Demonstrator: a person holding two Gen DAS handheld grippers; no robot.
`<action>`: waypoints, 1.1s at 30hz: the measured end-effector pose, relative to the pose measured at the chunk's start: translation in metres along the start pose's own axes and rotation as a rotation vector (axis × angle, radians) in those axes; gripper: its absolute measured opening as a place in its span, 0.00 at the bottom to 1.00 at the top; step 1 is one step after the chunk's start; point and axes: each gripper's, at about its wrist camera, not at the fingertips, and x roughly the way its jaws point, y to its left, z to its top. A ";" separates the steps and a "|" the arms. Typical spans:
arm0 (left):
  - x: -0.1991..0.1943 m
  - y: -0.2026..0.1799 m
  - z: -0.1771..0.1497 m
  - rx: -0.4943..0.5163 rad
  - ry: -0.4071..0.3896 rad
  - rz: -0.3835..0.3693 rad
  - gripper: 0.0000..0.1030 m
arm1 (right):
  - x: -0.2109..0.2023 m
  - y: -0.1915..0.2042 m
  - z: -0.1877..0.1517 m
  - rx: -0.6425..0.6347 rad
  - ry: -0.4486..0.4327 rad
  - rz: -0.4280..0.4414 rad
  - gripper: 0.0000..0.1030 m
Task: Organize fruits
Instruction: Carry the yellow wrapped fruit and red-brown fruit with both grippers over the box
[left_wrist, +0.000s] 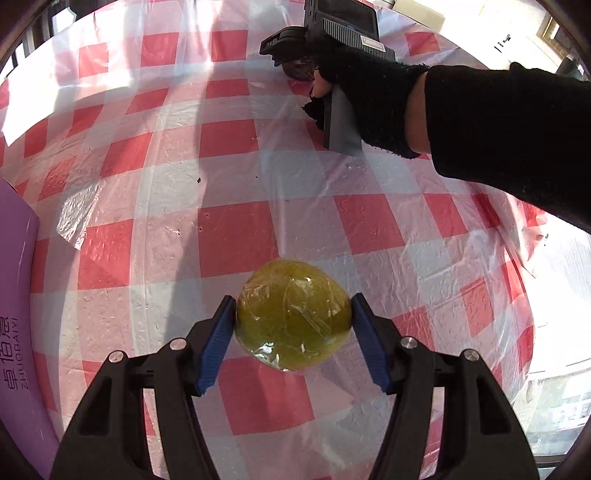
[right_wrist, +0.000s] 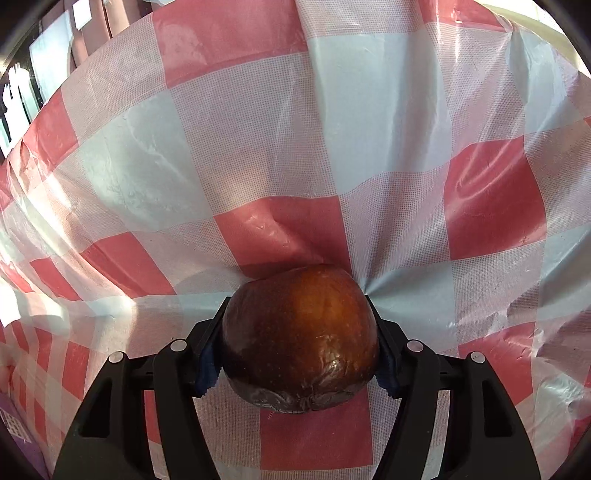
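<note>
A yellow-green round fruit wrapped in clear film hangs just above the checked cloth, and my left gripper is shut on it, its blue pads pressing both sides. In the right wrist view a dark red-brown apple, also in film, sits between the fingers of my right gripper, which is shut on it, low over the cloth. The left wrist view also shows that right gripper at the far side of the table, held by a gloved hand, with the dark apple in it.
A red-and-white checked plastic tablecloth covers the table and is creased in folds near the apple. A purple box stands at the left edge. The person's black sleeve reaches across the upper right. The cloth drops over the table's right edge.
</note>
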 end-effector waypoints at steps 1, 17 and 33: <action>-0.003 -0.001 -0.005 0.007 0.000 -0.007 0.61 | -0.008 -0.001 -0.008 0.006 0.004 0.015 0.62; -0.039 0.036 -0.033 0.030 -0.024 0.036 0.61 | -0.185 -0.016 -0.207 -0.017 0.160 0.044 0.62; -0.121 0.084 -0.010 0.096 -0.198 0.076 0.61 | -0.252 0.065 -0.254 -0.029 0.193 0.090 0.62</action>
